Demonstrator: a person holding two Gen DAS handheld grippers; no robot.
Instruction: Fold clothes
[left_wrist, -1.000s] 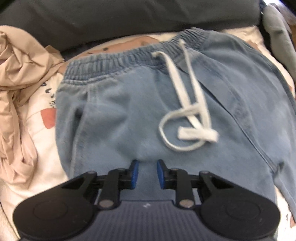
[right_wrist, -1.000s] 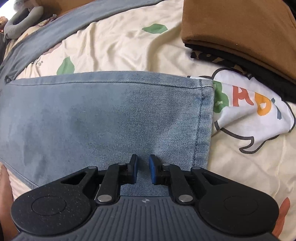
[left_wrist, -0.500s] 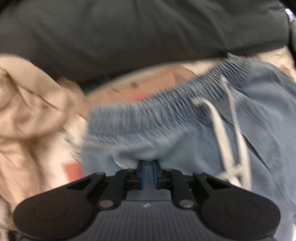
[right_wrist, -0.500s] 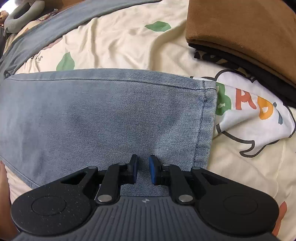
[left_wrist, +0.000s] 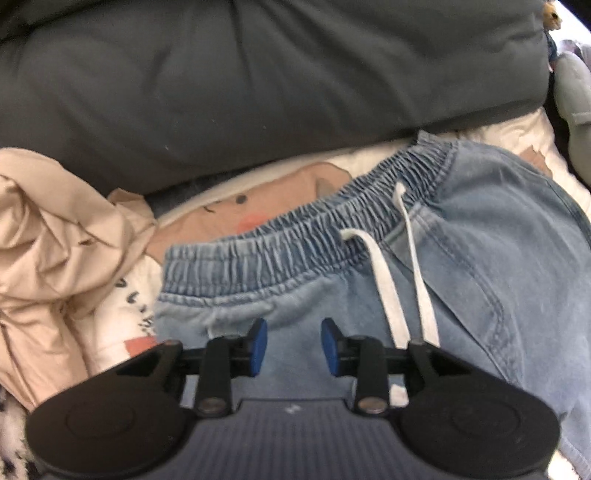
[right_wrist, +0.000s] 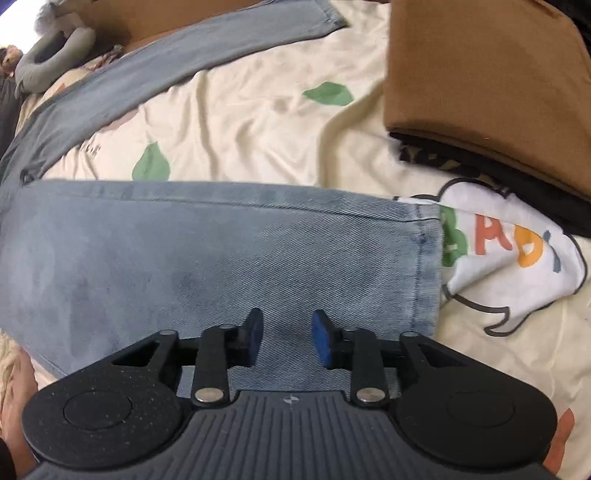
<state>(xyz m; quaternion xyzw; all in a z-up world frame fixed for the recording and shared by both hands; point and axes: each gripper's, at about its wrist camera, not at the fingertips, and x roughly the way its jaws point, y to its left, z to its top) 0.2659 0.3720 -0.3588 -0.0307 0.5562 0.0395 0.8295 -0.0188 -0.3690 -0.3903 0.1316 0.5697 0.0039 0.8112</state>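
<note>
Item: denim trousers (left_wrist: 480, 266), spread flat on printed bedsheet (right_wrist: 258, 110), legs apart. Left gripper (left_wrist: 293, 345) over waistband (left_wrist: 295, 243), right gripper (right_wrist: 284, 341) near leg hem (right_wrist: 428, 273); both jaws opening, clamping nothing. Step: pre-fold regrasp. Next: pinch edges, likely lay leg over leg.

Left gripper (left_wrist: 293, 345) fingers opening, right gripper (right_wrist: 287, 338) fingers opening, both angled down

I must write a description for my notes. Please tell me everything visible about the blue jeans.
The jeans look like soft, faded light-blue denim. They have a gathered elastic waistband and a white drawstring hanging loose. They lie flat on a printed cream bedsheet, legs spread apart; one stitched hem shows. Both grippers hover over them, jaws opening, nothing pinched.
</note>
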